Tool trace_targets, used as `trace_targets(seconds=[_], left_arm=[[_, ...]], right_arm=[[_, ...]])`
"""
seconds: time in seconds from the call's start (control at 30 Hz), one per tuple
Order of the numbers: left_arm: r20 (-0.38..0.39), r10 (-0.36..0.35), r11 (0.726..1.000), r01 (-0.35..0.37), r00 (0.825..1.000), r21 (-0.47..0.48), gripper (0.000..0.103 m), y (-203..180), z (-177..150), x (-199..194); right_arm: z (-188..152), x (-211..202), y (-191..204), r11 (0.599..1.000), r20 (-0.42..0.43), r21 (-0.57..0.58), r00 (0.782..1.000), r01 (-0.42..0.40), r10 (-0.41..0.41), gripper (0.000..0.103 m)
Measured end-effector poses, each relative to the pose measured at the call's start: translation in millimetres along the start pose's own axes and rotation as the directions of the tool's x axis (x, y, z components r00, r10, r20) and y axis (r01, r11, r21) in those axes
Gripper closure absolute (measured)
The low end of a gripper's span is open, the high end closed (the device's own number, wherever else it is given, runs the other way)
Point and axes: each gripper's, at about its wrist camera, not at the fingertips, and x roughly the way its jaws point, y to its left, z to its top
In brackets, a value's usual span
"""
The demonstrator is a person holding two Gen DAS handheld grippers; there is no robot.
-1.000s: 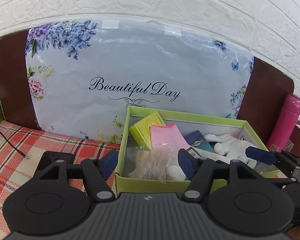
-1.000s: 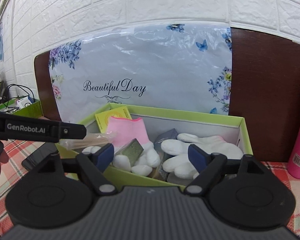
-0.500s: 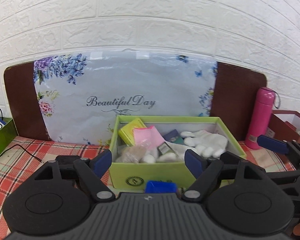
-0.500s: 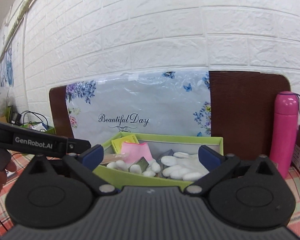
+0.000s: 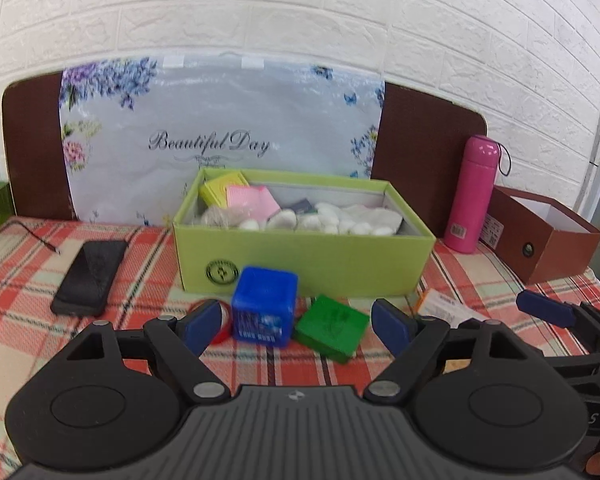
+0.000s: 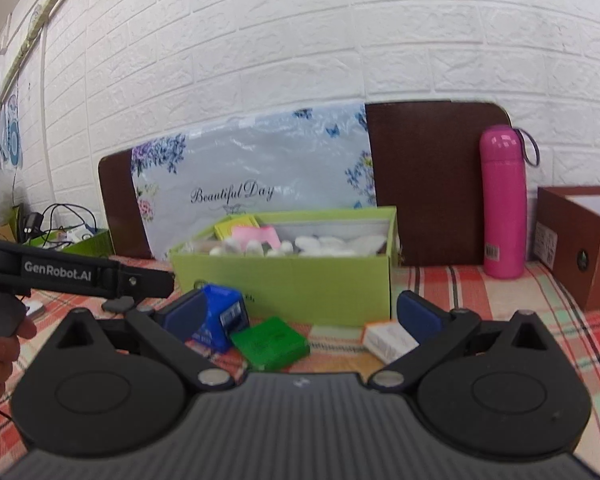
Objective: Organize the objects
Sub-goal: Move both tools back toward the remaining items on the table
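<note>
Box partly filled, several small items not yet packed

The green box already holds gloves, a pink cloth and a yellow packet, among other things. On the plaid cloth just near of it lie a blue cube, a green case, a red ring and a white packet; a phone lies to the left. The left gripper and right gripper both hang with jaws spread wide, gripping nothing.
</note>
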Motion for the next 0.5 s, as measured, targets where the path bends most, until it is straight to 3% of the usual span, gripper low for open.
trace_targets(seconds=[0.3, 0.5], left_arm=[[-0.083, -0.062, 0.998, 0.061, 0.995, -0.019, 0.018, -6.1, -33.7, 10.0], [-0.103, -0.119, 0.993, 0.12, 0.988, 0.01, 0.018, -23.7, -37.6, 16.2]], right_arm=[[-39.1, -6.5, -17.6, 0.998, -0.106, -0.028, 0.993, 0.054, -0.057, 0.0], [-31.0, 6.7, -62.9, 0.996, -0.109, -0.014, 0.99, 0.093, -0.094, 0.0]])
